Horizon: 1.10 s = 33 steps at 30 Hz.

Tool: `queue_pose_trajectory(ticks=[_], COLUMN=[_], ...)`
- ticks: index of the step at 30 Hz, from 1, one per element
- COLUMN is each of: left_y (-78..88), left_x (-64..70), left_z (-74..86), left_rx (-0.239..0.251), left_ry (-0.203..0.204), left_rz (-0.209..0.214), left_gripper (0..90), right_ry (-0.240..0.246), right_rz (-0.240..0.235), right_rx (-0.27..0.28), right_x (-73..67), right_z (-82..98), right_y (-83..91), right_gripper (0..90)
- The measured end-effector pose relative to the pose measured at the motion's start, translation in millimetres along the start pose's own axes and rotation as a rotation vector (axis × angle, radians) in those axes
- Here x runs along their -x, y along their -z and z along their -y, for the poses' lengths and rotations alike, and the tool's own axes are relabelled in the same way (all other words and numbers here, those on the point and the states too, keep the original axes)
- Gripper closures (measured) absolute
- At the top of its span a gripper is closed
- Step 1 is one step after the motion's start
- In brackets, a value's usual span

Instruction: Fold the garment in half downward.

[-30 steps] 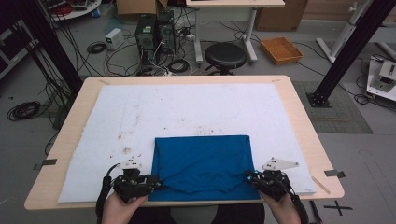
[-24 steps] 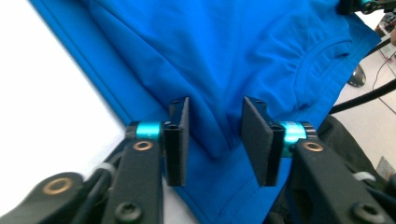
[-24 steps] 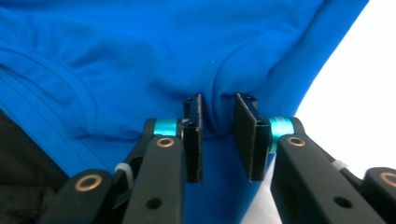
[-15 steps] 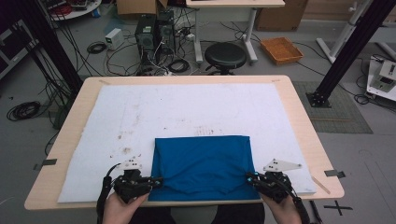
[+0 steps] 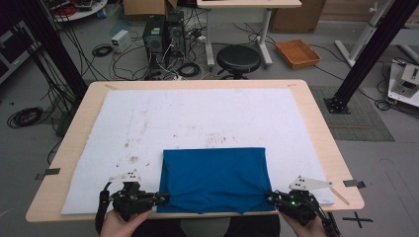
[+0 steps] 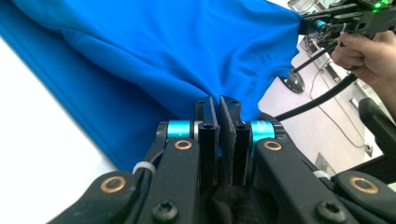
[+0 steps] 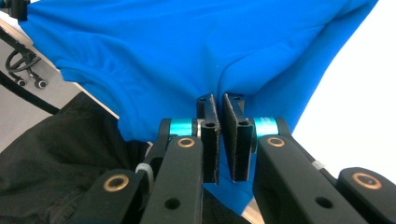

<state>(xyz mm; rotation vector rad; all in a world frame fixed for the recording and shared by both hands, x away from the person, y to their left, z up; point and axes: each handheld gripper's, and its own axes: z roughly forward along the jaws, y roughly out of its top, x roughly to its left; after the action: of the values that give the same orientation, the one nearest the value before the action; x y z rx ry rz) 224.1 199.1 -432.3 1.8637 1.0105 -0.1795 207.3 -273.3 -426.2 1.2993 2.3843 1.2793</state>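
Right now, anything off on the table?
Mostly fine. The white mat has brown stains left of centre. The blue cloth lies folded and square; left gripper and right gripper pinch its near corners.

Light: even, bright indoor light from above | Shadows: soft, faint on the white worktop cover [image 5: 197, 123] | Glare: white areas blown out in both gripper views | Focus: high view slightly soft, close-ups sharp
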Motion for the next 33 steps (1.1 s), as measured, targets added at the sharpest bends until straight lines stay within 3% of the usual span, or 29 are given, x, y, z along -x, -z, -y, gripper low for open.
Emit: queue_pose_trajectory(ticks=[5,10,14,16,20,24,29,33], left_y=[3.6,7.1,-0.4,-6.4,-10.5,-5.4,0.7,-7.0], left_x=[-7.7,-12.7,-16.8,-17.6,-17.4,-15.0,-13.4,-25.7], left_z=[-0.9,0.2,5.3,7.1,4.2,-4.2,-23.0,-47.5], left_rx=[0.044,0.04,-0.011,-0.041,-0.026,0.034,0.112,0.15], left_ry=[0.064,0.079,0.073,0.049,-0.005,-0.067,-0.163,-0.218], left_rz=[0.073,0.074,0.041,-0.001,-0.094,-0.189,-0.315,-0.384], left_gripper=[85.7,85.7,85.2,84.0,70.4,57.9,51.5,47.5], right_ry=[-0.031,-0.038,-0.035,-0.019,0.011,0.057,0.051,0.037], right_rz=[-0.018,-0.027,-0.022,-0.007,0.028,0.06,0.135,0.186], right_rx=[0.003,0.008,-0.008,-0.021,-0.015,0.036,0.108,0.134], right_x=[4.7,5.5,6.6,6.9,8.4,10.4,21.9,39.5], right_z=[0.4,-1.1,1.9,3.1,2.1,-2.9,-21.2,-46.9], right_y=[-0.1,2.3,-2.1,-5.7,-10.9,-9.6,-5.6,-19.3], right_gripper=[85.8,85.7,85.6,85.5,80.5,63.7,55.6,54.2])
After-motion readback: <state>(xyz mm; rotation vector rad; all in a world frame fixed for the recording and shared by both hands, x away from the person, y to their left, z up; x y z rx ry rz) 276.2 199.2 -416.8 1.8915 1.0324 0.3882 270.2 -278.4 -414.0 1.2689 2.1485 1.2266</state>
